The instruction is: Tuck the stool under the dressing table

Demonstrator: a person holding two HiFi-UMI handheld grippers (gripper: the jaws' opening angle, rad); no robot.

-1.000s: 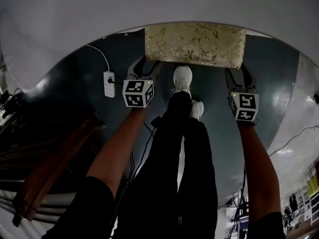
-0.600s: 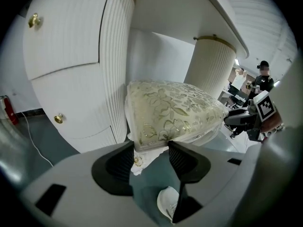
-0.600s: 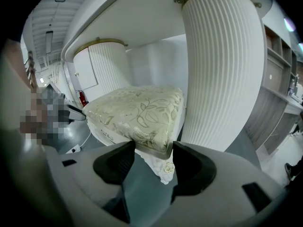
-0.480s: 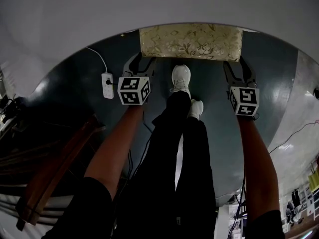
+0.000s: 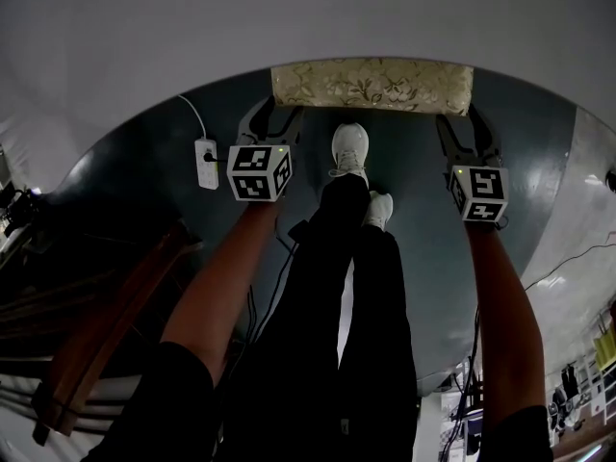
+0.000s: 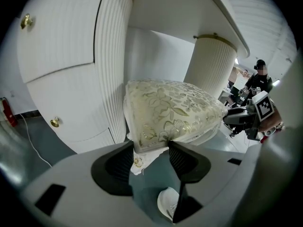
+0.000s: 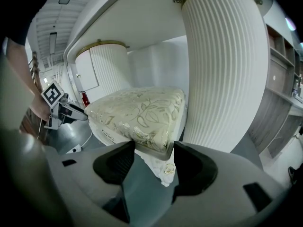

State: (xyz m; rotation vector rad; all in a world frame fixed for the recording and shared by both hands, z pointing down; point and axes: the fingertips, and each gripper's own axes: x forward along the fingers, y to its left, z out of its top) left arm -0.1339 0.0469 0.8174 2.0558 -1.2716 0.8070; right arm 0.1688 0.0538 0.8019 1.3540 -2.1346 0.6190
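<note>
The stool (image 5: pixel 371 87) sits partly in the kneehole of the dressing table (image 5: pixel 289 17). Only the near strip of its floral cushion is seen in the head view, past the worktop edge. Its long axis runs left to right, parallel to that edge. It stands on the dark floor (image 5: pixel 414 191) between 2 fluted pedestals, and a narrow gap is seen on each side in the gripper views.

The near left corner of the cushion is held by the left gripper (image 5: pixel 272 114). In the left gripper view the corner of the stool (image 6: pixel 165 112) fills the gap of the left gripper (image 6: pixel 151 150), with the jaws set fairly wide and pressed on both sides. The left pedestal (image 6: pixel 113 56) stands just beside that corner.

The near right corner is held likewise by the right gripper (image 5: pixel 460 123). In the right gripper view the stool (image 7: pixel 137 112) is clamped at its corner by the right gripper (image 7: pixel 150 157), close to the right pedestal (image 7: pixel 222 65).

The stool lies straight ahead of both pairs of jaws, so the remaining move is judged to be a level forward push. Both ends should be kept even so that neither pedestal is clipped.

A shoe (image 5: pixel 351 150) is planted just short of the stool, between the grippers. A power strip (image 5: pixel 208 162) lies on the floor to the left, apart from the stool.
</note>
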